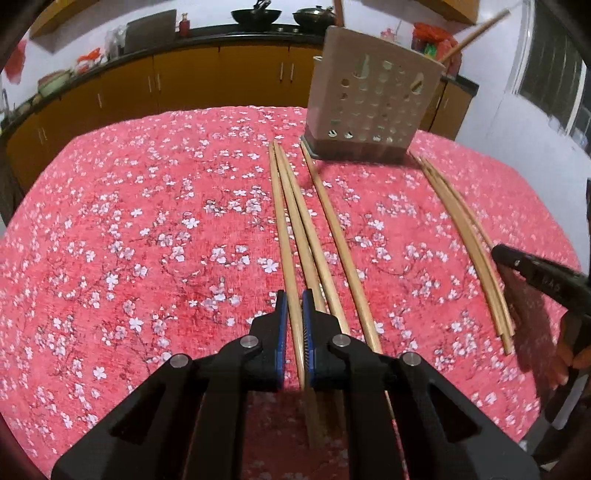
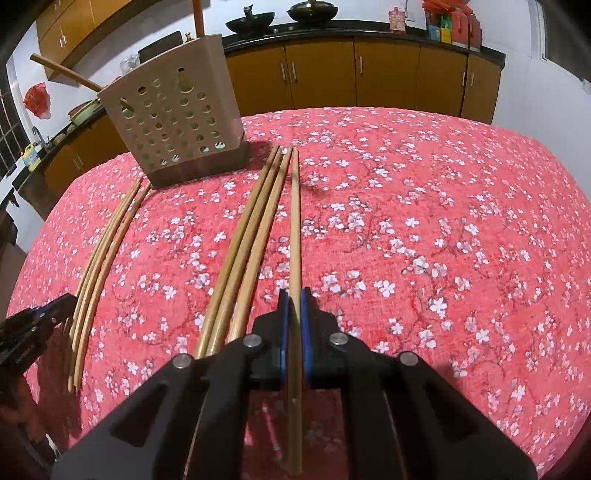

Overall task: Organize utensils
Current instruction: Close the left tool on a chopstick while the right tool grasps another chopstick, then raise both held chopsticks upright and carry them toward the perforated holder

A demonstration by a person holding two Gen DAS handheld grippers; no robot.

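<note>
A bamboo chopstick (image 1: 291,295) lies pinched between the blue pads of the left gripper (image 1: 294,301), whose jaws are nearly closed on it; it belongs to a cluster of four chopsticks (image 1: 325,236) running from the near edge of the table toward the far edge. The right gripper (image 2: 294,299) clamps another chopstick (image 2: 294,229) the same way, beside three loose chopsticks (image 2: 255,229). A further bundle of chopsticks (image 2: 99,258) lies well apart, nearer the table's left edge in the right wrist view. A perforated beige utensil holder (image 1: 373,99) stands near the far edge, with a wooden stick (image 1: 476,33) leaning out of it. The table (image 1: 129,221) wears a pink floral cloth. Behind stand yellow cabinets (image 2: 388,77) and woks (image 2: 251,20) on a dark counter.
</note>
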